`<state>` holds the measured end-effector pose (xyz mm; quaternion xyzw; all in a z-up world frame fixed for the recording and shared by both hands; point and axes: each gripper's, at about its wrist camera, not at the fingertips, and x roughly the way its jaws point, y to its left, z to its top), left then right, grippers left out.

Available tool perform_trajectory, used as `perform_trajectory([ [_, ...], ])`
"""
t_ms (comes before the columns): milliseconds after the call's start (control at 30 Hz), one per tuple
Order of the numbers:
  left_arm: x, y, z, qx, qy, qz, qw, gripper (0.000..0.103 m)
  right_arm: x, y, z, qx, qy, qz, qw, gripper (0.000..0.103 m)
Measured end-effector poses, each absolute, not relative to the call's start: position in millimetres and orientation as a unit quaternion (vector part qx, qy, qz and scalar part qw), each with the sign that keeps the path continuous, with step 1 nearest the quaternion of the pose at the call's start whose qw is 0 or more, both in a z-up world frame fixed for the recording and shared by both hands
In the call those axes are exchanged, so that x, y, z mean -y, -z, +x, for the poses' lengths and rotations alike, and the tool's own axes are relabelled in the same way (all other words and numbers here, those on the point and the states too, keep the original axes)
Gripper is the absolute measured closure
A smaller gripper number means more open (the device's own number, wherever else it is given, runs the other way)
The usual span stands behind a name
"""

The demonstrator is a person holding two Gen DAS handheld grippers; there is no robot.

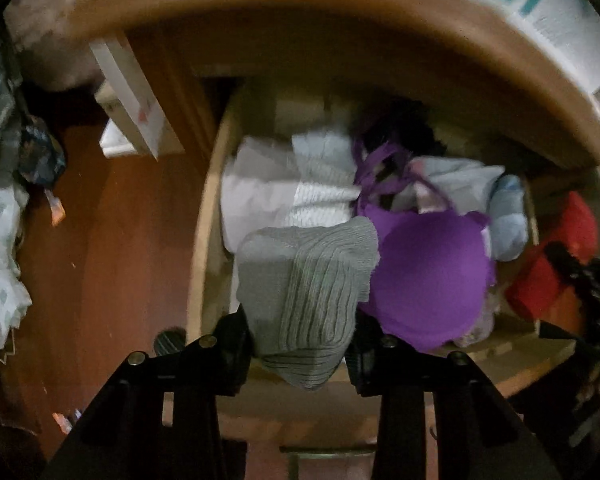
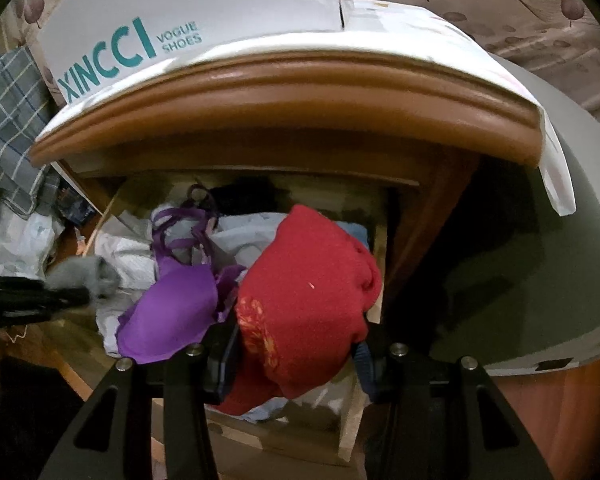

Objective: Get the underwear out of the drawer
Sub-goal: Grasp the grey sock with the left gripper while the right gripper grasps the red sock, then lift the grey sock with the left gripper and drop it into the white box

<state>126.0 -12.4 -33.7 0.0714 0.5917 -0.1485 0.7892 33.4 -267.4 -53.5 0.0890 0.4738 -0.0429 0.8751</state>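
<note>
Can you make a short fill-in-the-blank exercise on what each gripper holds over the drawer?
1. The left gripper is shut on a ribbed garment coloured ____.
2. The right gripper is shut on a garment coloured ____.
3. The bra lying in the drawer between them is ____.
4. The shoe box on the cabinet reads ____.

Missing words: grey; red; purple; XINCCI

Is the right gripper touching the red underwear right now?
Touching. In the right wrist view, the right gripper has the red underwear bunched between its two fingers, pressed against both.
</note>
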Motion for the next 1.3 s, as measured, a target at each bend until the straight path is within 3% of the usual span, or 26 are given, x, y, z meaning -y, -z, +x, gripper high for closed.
perform_trajectory([
  [333,2.7,-57.8,115.0,-0.512,0.169,0.059,0.840,0.068,267.8,55.0,34.3,-0.472,0.079,0.047,0.877,0.055],
  [567,-10.7,-177.3,125.3,-0.419,0.183,0.029,0.889,0.068,272.1,60.5,35.3,-0.480,0.087,0.054,0.871,0.055],
  [767,-0.4,-245.1,161.0,-0.380,0.185,0.018,0.906,0.068,273.6,63.5,37.7,-0.478,0.096,0.056,0.871,0.055],
  [1000,42.0,-247.5,209.5,-0.400,0.159,0.028,0.902,0.068,285.6,60.9,35.9,-0.464,0.129,0.075,0.873,0.055],
  [1300,78.9,-207.6,261.0,-0.454,0.137,0.033,0.880,0.067,290.8,59.9,36.5,-0.460,0.141,0.090,0.872,0.055],
])
